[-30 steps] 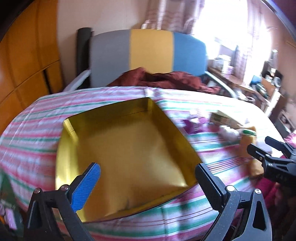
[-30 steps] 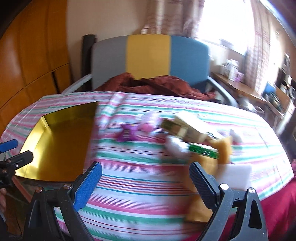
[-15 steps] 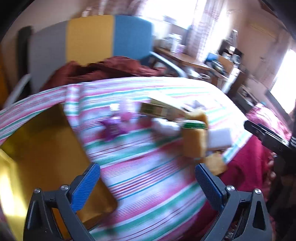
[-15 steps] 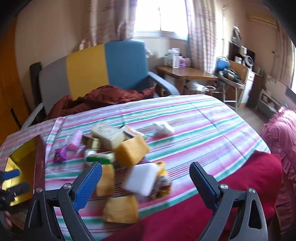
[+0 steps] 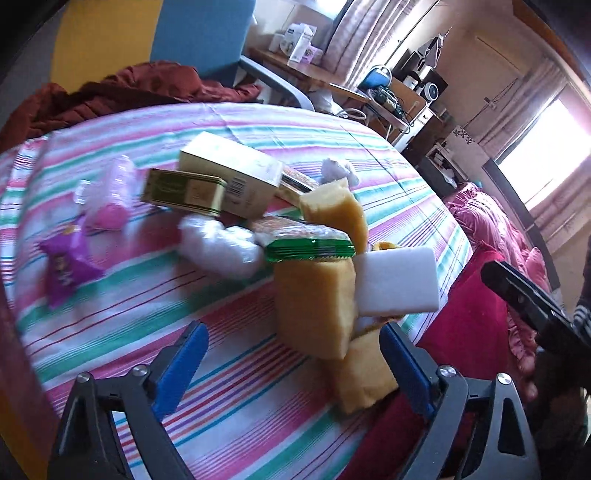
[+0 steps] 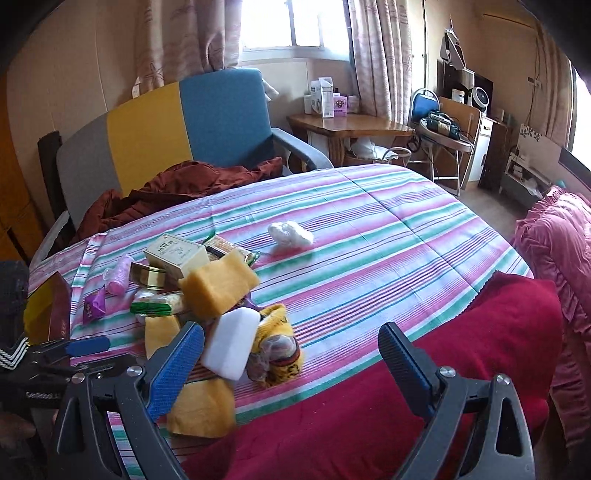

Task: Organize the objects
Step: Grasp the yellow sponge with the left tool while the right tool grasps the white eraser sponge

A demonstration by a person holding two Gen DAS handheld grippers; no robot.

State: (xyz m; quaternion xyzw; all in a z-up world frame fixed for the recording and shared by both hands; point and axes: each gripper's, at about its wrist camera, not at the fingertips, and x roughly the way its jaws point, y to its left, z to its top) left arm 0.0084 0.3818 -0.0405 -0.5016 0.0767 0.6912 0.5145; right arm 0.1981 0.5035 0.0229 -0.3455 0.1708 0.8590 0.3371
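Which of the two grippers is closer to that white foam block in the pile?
Left. The left gripper, jaws closing on nothing, is just before the white block; the right gripper hangs off to its side.

Daylit interior seen through two fisheye lenses, with blown-out windows and uneven sharpness.

Light entered from a window (image 6: 282, 24) behind the curtains (image 6: 376, 55) in the right wrist view and from a second window (image 5: 546, 162) at the right of the left wrist view; both were overexposed to white. The striped bedcover (image 6: 369, 229) was evenly and softly lit, with only faint shadows beneath the piled items. The left wrist view showed motion blur, strongest on the white wrapped bundle (image 5: 221, 251) and purple packet (image 5: 64, 273); the right wrist view was sharper. Straight lines bowed outward towards the edges, and dark vignetting filled the corners of each frame.
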